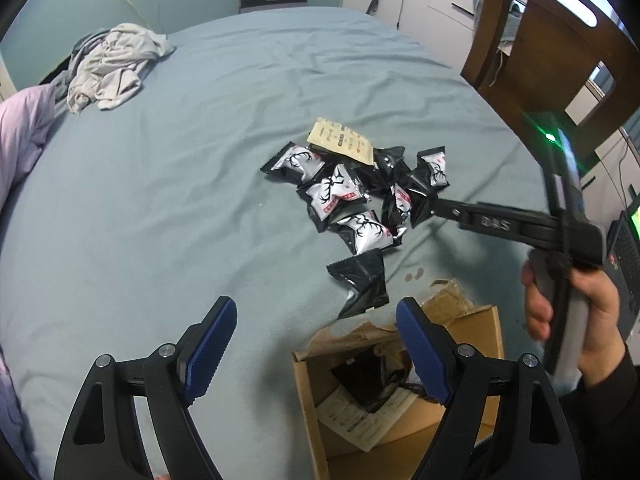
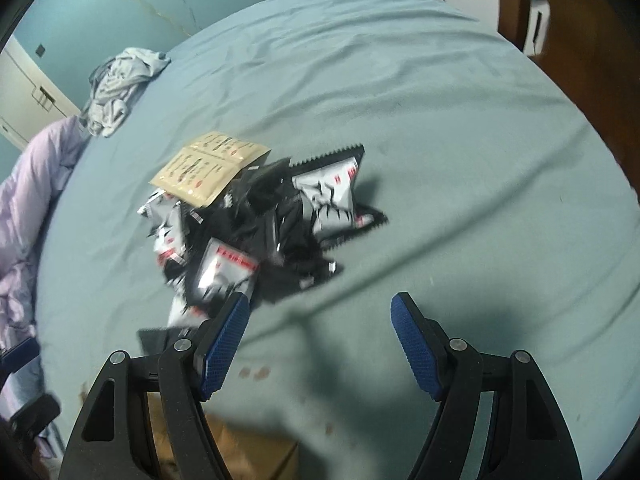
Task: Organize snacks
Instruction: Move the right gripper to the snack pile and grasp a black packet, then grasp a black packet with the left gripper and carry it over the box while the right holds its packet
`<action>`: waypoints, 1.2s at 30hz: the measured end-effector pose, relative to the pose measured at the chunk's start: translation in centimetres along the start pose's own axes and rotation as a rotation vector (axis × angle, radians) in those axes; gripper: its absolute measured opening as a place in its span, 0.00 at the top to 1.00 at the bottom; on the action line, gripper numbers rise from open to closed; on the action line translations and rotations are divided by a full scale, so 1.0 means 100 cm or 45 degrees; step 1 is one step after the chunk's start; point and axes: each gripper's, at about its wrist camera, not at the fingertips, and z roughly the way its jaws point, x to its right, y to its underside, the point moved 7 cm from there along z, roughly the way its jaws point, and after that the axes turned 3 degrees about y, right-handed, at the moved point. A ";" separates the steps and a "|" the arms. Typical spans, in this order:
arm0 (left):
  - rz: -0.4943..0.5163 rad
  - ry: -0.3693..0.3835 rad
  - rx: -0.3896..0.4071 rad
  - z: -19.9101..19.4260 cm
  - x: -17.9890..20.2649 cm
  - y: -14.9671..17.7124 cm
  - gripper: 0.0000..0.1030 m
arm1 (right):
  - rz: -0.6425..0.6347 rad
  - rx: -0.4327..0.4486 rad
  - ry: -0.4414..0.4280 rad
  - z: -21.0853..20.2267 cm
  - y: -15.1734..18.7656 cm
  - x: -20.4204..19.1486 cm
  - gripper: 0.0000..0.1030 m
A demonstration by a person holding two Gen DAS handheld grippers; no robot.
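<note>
Bedroom, teal wall behind; bed (image 1: 168,184) with blue-grey sheet is the work surface, grey clothes (image 1: 112,66) bunched at its far corner. Cardboard box (image 1: 472,404) sits open at the near edge, a few packets already inside. Snack pile (image 1: 352,196) lies mid-bed: black-and-silver foil packets overlapping, one tan sachet (image 1: 342,142) on the far side, one black packet (image 1: 362,282) loose between pile and box.

Left gripper (image 1: 316,344) hangs over the box edge, jaws wide, nothing between them. Right gripper (image 2: 320,340) is at the pile's near-right edge, jaws wide and empty, left pad just by a packet.

Packets look light, crinkly, slick, puffed; contents probably crushable. Best hold: pinch the flat serrated end seal, not the pillow, which would likely squirt out. Loose black packet is the easiest single pick.
</note>
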 end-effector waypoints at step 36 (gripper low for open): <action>0.022 0.154 -0.393 0.112 0.020 -0.026 0.20 | -0.008 0.238 0.118 -0.119 0.086 -0.002 0.57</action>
